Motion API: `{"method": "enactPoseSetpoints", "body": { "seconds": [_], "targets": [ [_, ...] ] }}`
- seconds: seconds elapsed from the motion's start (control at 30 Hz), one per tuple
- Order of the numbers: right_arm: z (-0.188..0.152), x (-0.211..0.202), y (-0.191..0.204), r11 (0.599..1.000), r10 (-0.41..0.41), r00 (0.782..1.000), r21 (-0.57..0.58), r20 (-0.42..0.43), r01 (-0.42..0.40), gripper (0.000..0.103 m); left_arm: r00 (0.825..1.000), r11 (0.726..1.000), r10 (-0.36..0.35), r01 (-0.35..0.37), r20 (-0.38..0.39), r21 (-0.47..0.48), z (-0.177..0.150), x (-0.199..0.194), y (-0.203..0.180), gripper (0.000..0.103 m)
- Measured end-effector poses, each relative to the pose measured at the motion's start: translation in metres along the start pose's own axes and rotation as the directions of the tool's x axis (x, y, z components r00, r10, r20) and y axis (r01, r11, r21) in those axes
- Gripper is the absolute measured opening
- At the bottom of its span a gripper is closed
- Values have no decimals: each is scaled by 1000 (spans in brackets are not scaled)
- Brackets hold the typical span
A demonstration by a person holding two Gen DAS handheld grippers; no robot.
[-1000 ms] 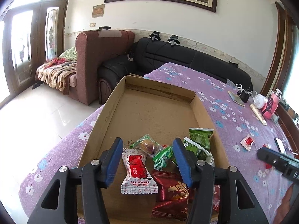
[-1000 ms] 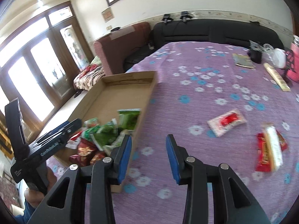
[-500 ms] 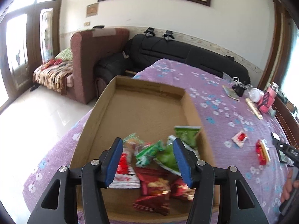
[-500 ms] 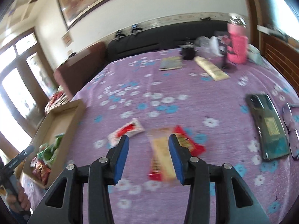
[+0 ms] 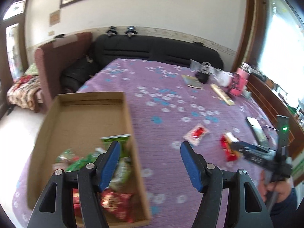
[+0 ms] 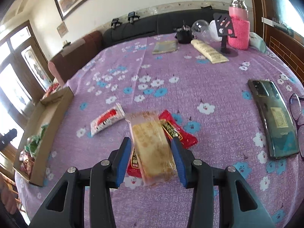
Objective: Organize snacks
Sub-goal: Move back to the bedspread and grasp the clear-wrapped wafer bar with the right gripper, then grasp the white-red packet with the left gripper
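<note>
Two grippers are in your hands above a table covered with a purple flowered cloth. Your right gripper has its blue fingers apart on either side of a pale biscuit packet, which lies across a red snack packet. Whether the fingers touch the biscuit packet cannot be told. Just to the left of that pair lies a white and red snack packet, flat on the cloth.

Your left gripper is also spread wide and holds nothing. It hangs over the right wall of a shallow cardboard box at the near left edge of the table. Green and red snack packets are piled in the near end of the box; its far end is bare cardboard.

On the right side of the table a phone lies flat, with glasses just beside it. At the far end stand a pink bottle and a black phone stand, with a long cream packet near them.
</note>
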State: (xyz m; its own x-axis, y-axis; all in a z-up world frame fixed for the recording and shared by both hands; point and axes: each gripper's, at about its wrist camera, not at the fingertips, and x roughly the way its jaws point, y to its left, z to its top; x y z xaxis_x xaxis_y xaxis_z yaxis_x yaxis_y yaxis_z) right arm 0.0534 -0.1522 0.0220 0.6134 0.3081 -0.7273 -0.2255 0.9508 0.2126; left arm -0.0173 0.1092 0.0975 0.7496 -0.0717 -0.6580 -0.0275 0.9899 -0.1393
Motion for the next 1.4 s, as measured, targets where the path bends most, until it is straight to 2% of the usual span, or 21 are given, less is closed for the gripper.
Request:
{"method": "enactPoseSetpoints", "body": {
  "seconds": [0.13, 0.23, 0.4, 0.57, 0.67, 0.83, 0.93, 0.97, 1.07, 1.13, 1.23, 1.4],
  "targets": [
    [-3, 2, 4, 999, -19, 1000, -30, -4, 19, 39, 996, 998, -51, 54, -69, 44, 9, 19, -26, 75],
    [-2, 2, 3, 999, -7, 1000, -37, -9, 7, 31, 991, 996, -49, 58, -121, 72, 17, 36, -45, 75],
    [0, -6, -4, 1000, 17, 1000, 5, 18, -17, 30, 975, 992, -49, 72, -217, 101, 28, 74, -72, 76],
    [5, -21, -17, 996, 28, 996, 76, 83, -34, 30, 955, 983, 23, 32, -294, 181, 34, 118, -96, 76],
    [8, -24, -21, 994, 37, 995, 103, 96, -47, 30, 940, 975, 41, 37, -339, 221, 34, 143, -107, 76],
    [11, -29, -26, 989, 54, 993, 131, 108, -68, 30, 933, 964, 93, 2, -347, 264, 34, 168, -114, 76],
    [12, -30, -27, 988, 62, 992, 136, 107, -76, 30, 931, 961, 77, 25, -357, 274, 31, 175, -118, 76],
    [12, -30, -26, 988, 66, 992, 134, 106, -80, 30, 931, 961, 78, 25, -355, 275, 29, 177, -119, 72],
    [11, -31, -25, 987, 70, 992, 134, 105, -84, 30, 936, 967, 56, 37, -349, 252, 23, 176, -121, 46],
    [10, -31, -24, 987, 75, 992, 131, 102, -88, 30, 937, 971, 66, 19, -344, 238, 20, 172, -121, 35],
    [9, -30, -21, 988, 79, 993, 123, 92, -91, 30, 940, 976, 85, -13, -329, 216, 9, 160, -120, 35],
    [6, -24, -14, 990, 95, 993, 100, 68, -101, 30, 958, 983, 70, -19, -278, 183, -13, 133, -112, 34]
  ]
}}
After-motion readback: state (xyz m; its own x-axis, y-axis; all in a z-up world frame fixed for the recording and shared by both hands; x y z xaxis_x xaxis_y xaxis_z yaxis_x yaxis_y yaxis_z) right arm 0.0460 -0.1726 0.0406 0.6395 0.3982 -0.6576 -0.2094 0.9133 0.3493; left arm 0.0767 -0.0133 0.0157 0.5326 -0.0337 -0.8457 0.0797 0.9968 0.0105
